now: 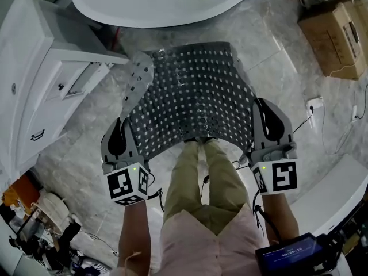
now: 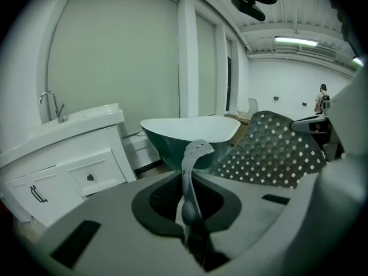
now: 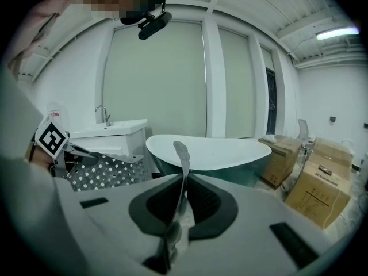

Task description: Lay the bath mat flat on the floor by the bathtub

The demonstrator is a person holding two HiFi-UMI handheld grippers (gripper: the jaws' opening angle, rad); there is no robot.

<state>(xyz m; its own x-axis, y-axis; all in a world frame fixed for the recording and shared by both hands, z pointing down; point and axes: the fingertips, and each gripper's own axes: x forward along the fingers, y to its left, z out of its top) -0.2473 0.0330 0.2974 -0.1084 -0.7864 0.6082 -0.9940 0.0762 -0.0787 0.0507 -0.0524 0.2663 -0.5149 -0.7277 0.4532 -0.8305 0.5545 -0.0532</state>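
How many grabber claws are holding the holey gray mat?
2. The left gripper pinches the left edge of the bath mat; the right gripper pinches its right edge. Neither is hidden.

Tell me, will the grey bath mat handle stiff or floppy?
Probably floppy: the bath mat folds over at the corner near the left gripper and curls beyond the right gripper. Likely light: it looks thin and perforated.

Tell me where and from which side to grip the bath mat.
Pinch the bath mat by its near edge at both corners, coming from the side away from the bathtub. It is a thin, limp, perforated sheet, so two spread grips keep it wide. The left gripper and right gripper are shut on that edge; the left corner curls up.
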